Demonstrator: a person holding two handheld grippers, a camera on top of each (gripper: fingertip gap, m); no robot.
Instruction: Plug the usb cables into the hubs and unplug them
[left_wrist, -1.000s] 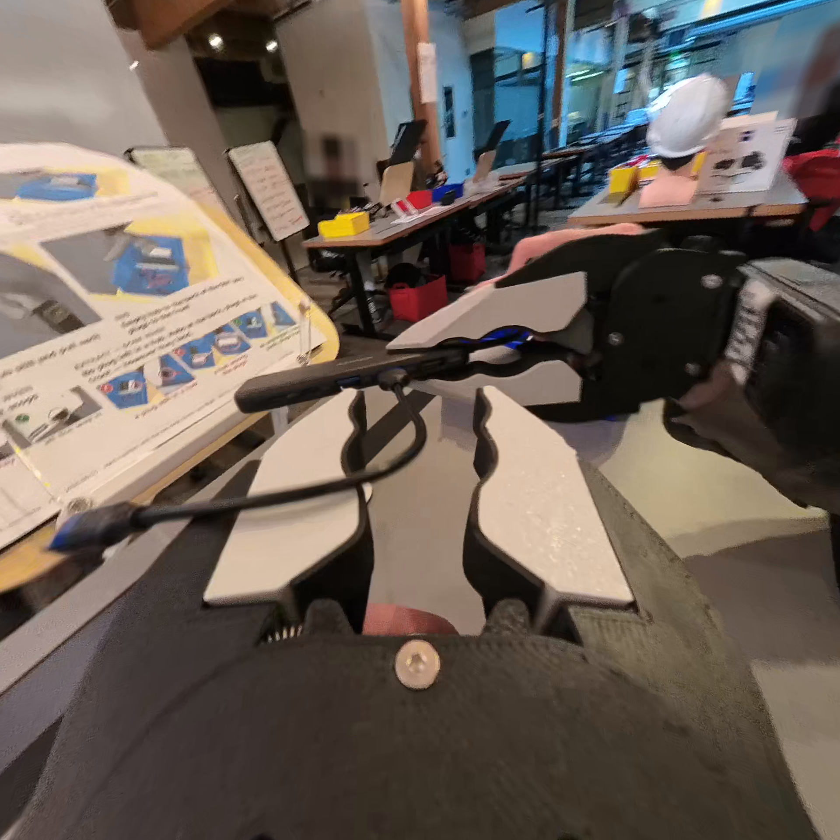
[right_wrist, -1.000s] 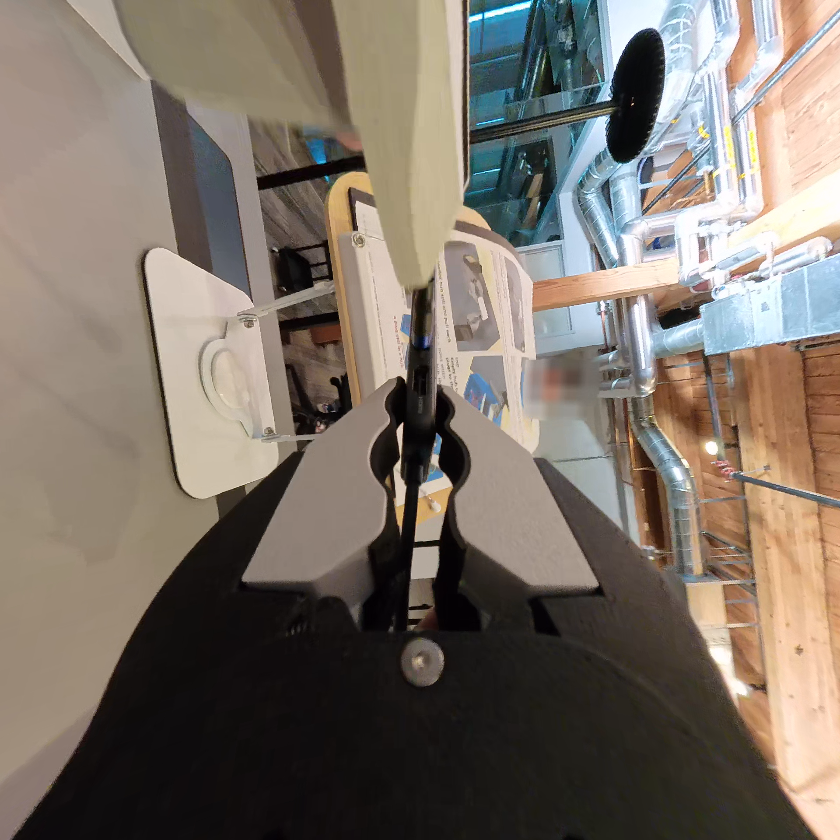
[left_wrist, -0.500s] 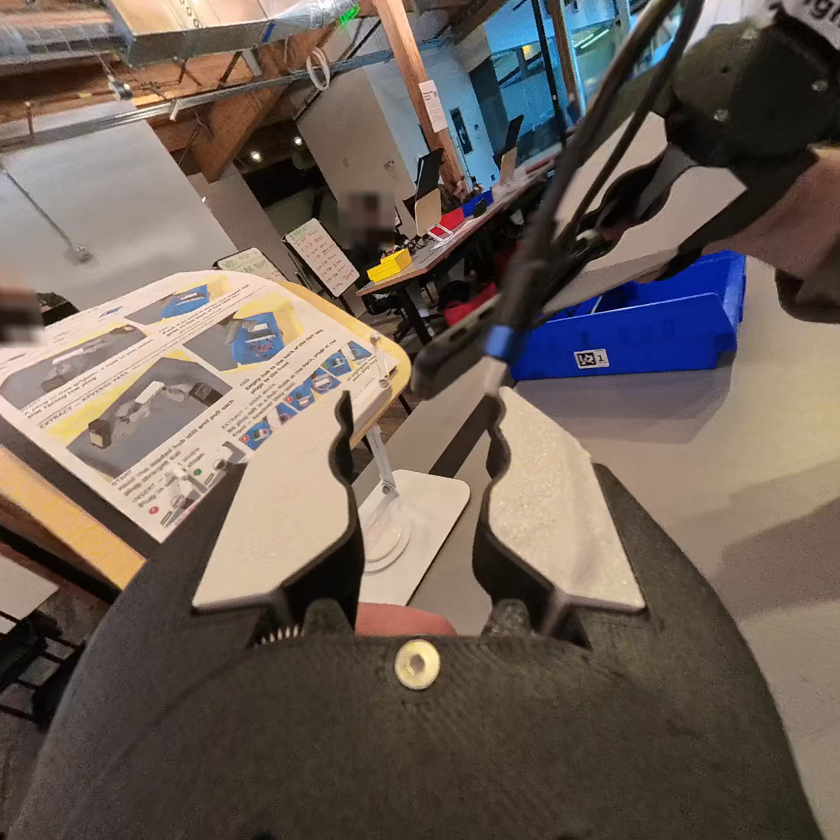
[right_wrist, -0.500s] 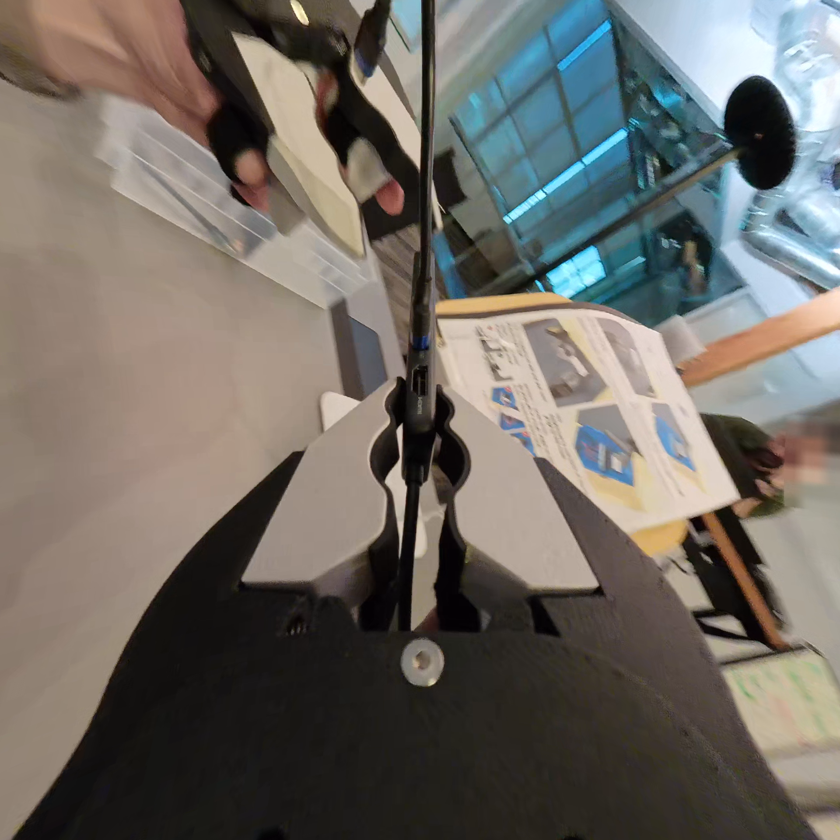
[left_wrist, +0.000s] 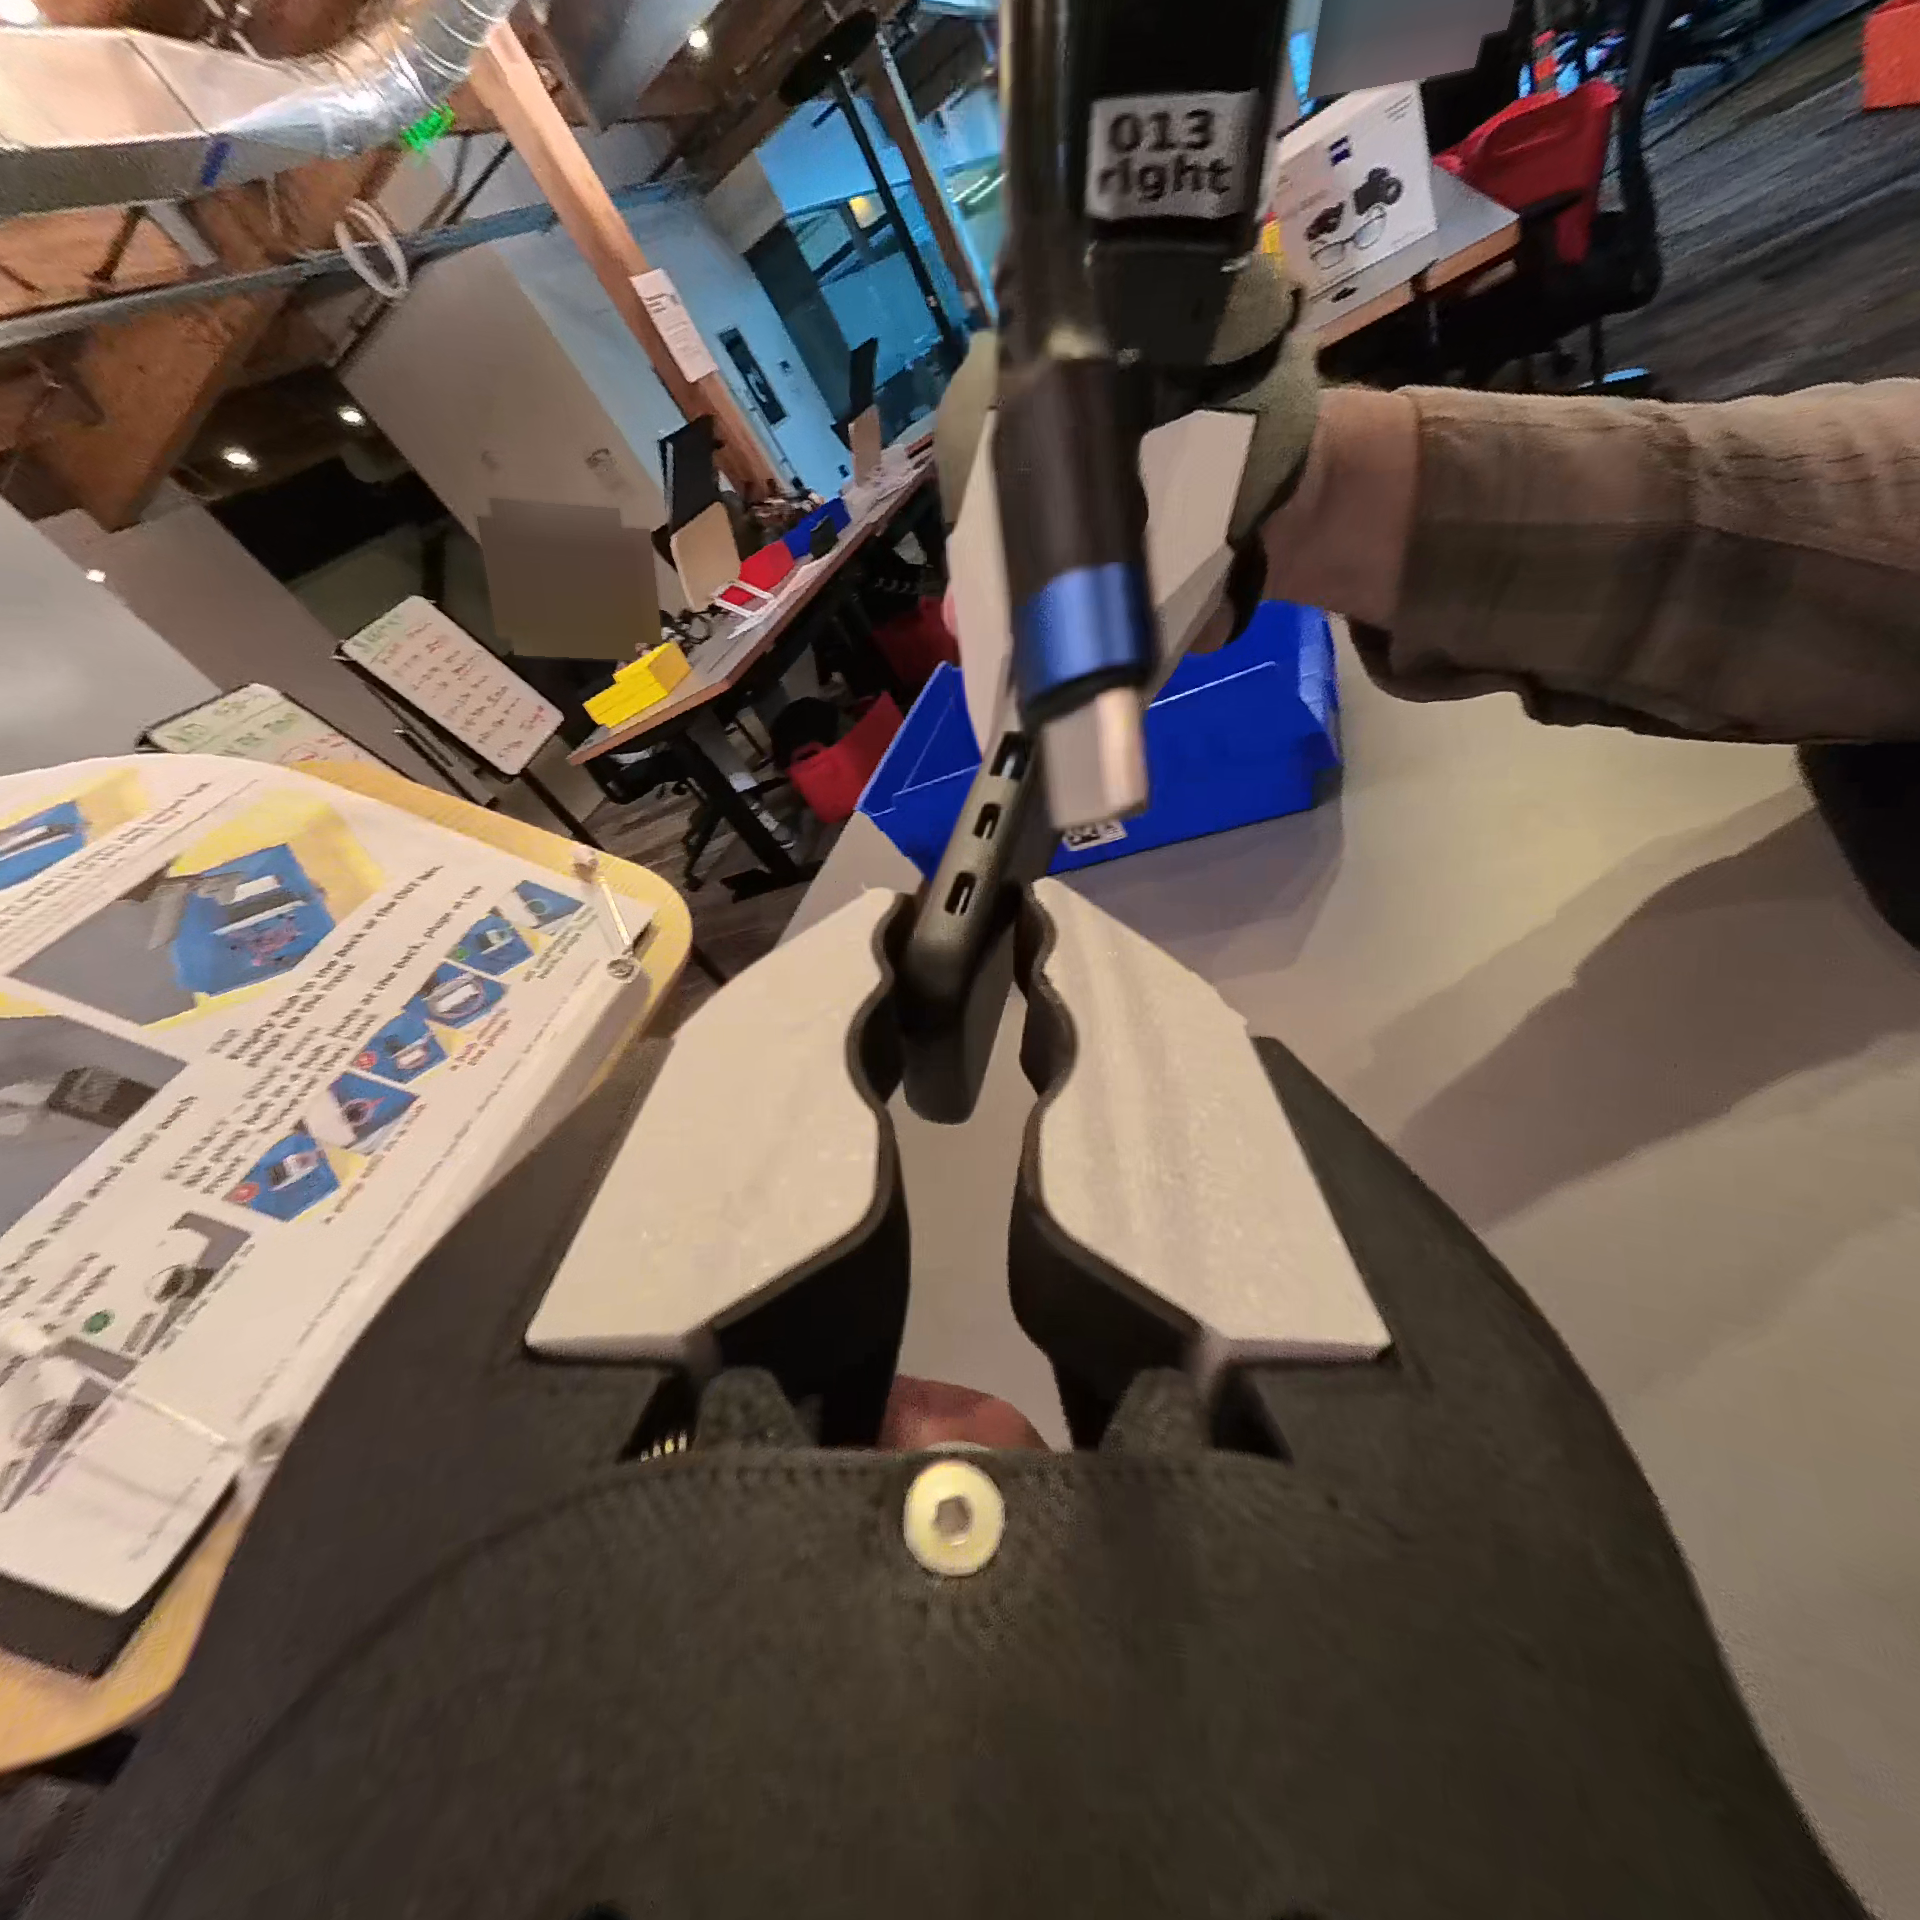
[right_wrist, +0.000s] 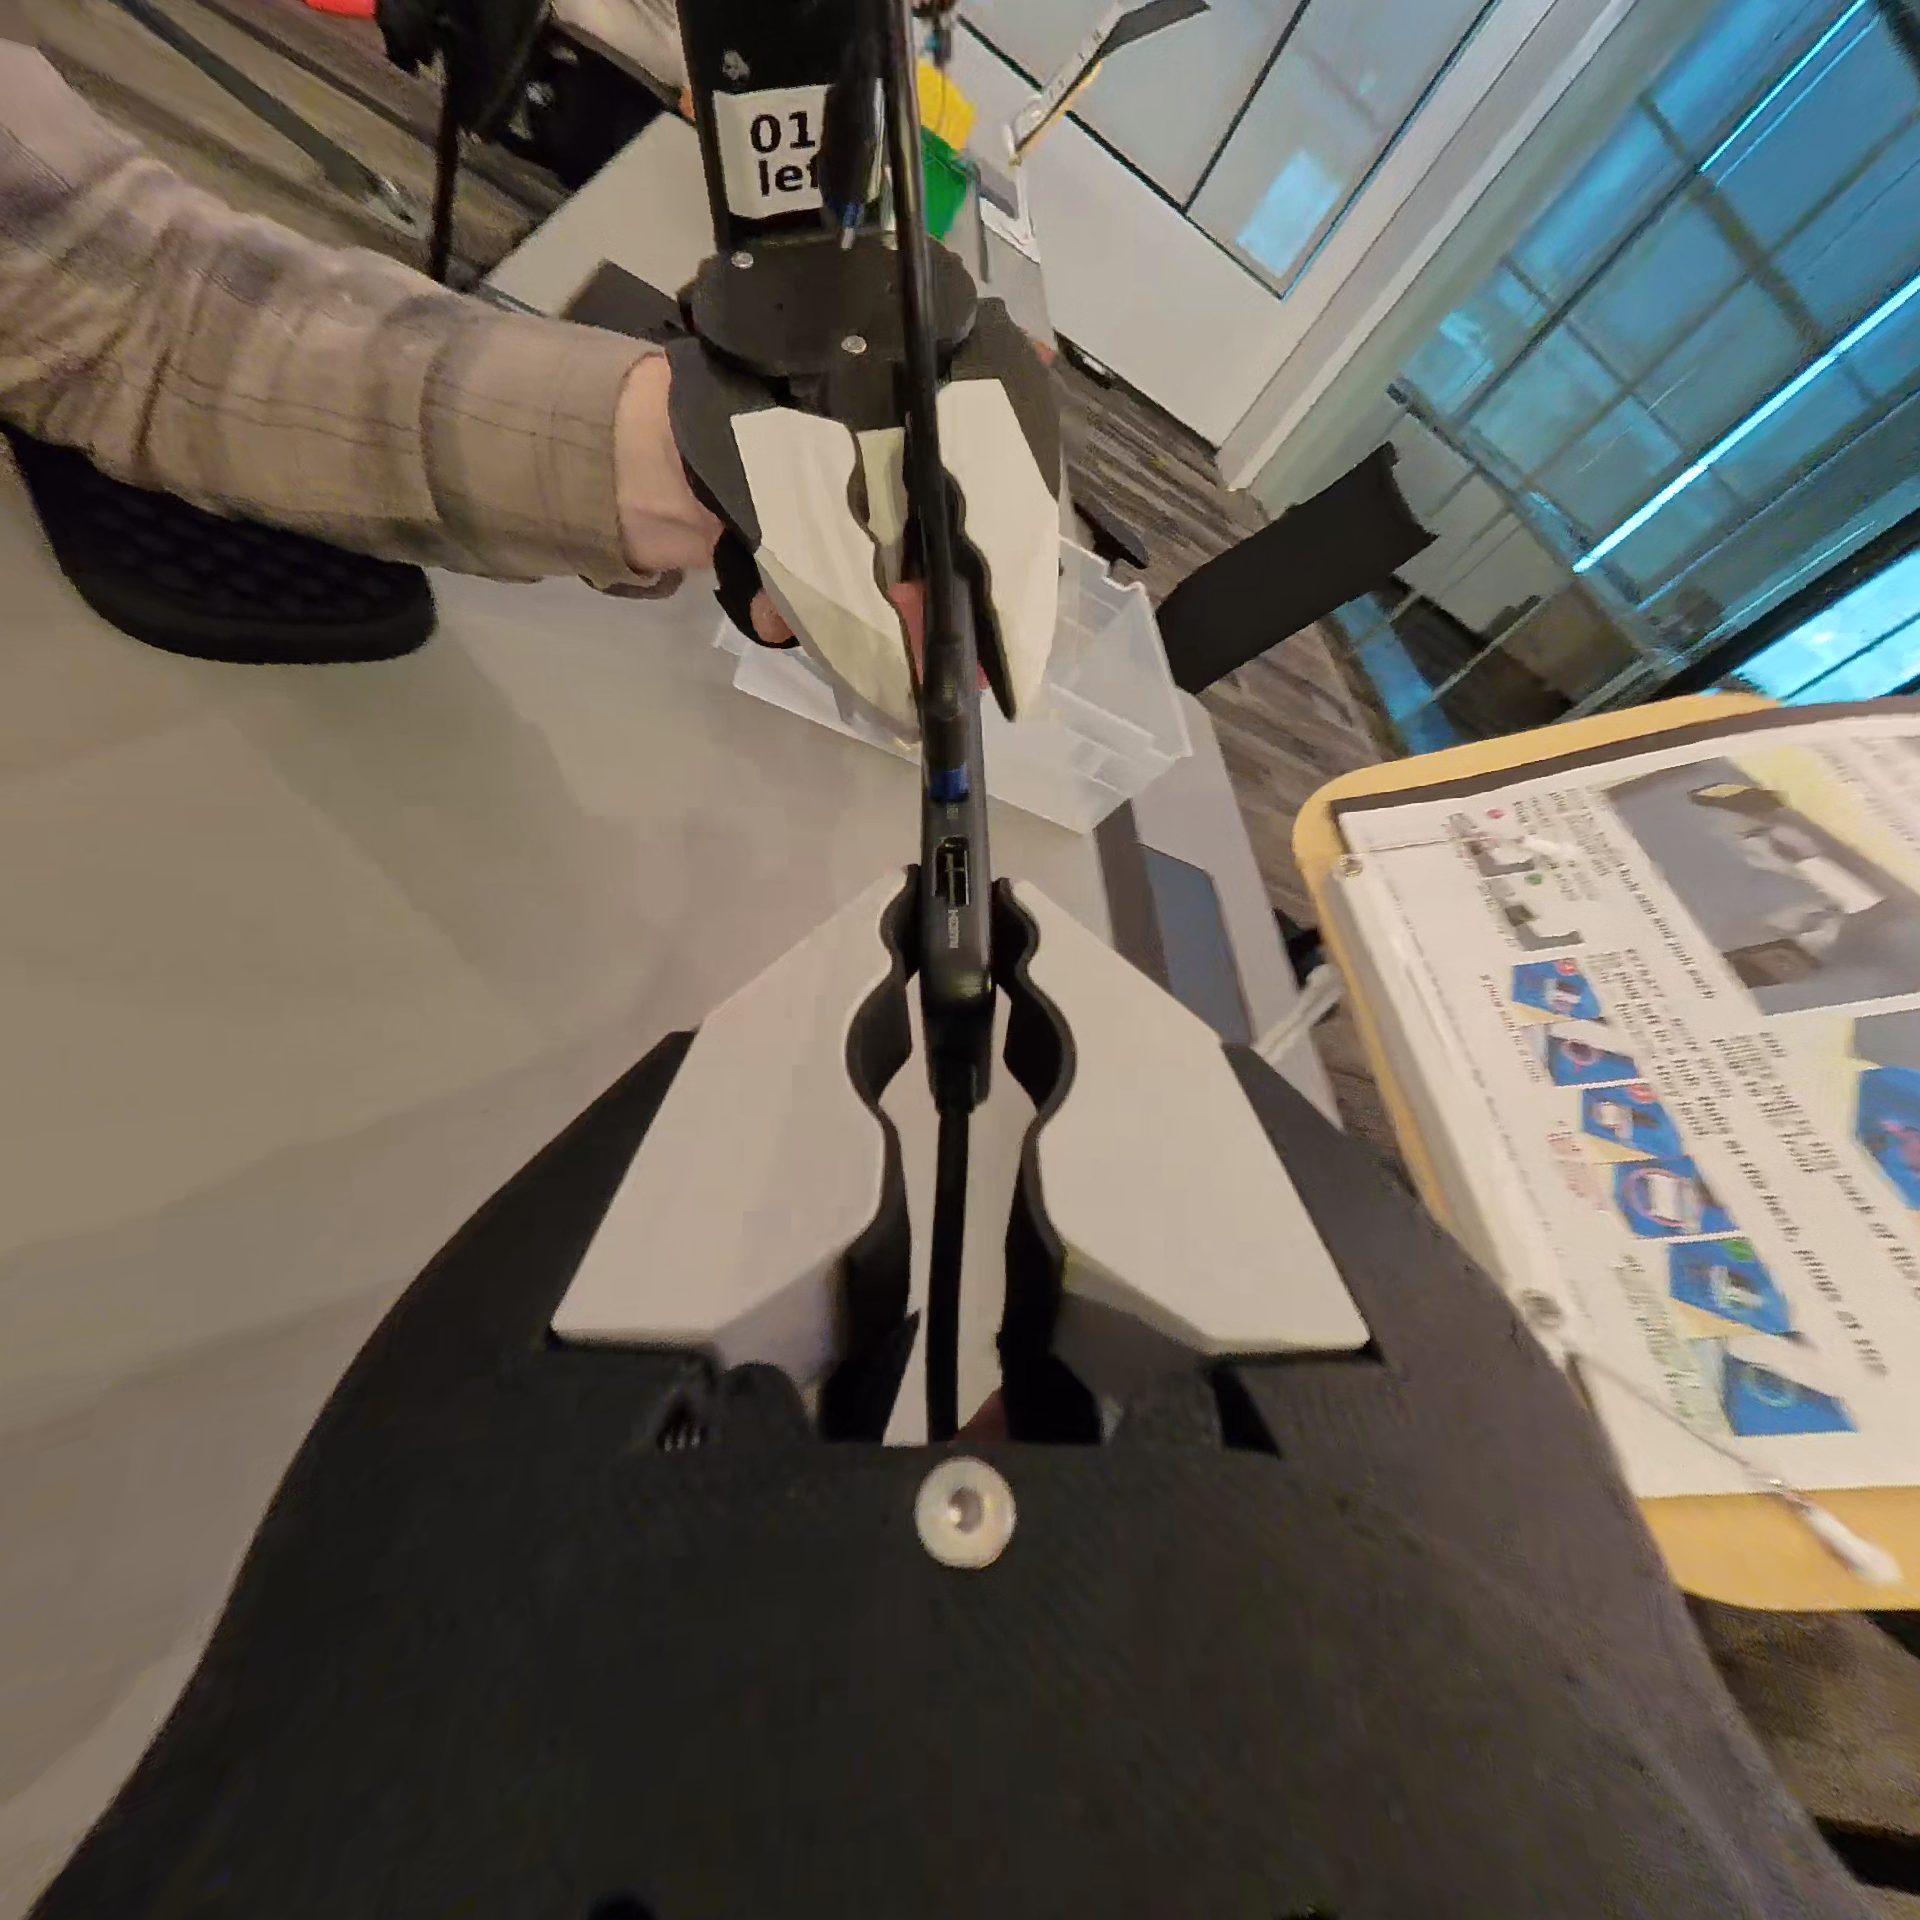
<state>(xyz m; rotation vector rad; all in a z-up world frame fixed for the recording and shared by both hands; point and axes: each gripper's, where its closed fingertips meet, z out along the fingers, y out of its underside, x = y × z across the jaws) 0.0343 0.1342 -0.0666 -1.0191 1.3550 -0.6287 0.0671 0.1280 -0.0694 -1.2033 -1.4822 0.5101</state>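
We stood at a pale grey table (left_wrist: 1558, 935); at ten o'clock timber beams (left_wrist: 613, 239) and silver ducting (left_wrist: 343, 83) crossed the ceiling; at twelve o'clock long desks (left_wrist: 748, 644) ran toward blue-lit windows (left_wrist: 862, 270); at two o'clock in the right wrist view tall glazing (right_wrist: 1714, 260) glowed blue above dark carpet (right_wrist: 1195, 447).

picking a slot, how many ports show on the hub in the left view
3, in a row on the slim black hub above the left gripper's jaws; the blue-banded silver plug may hide more.
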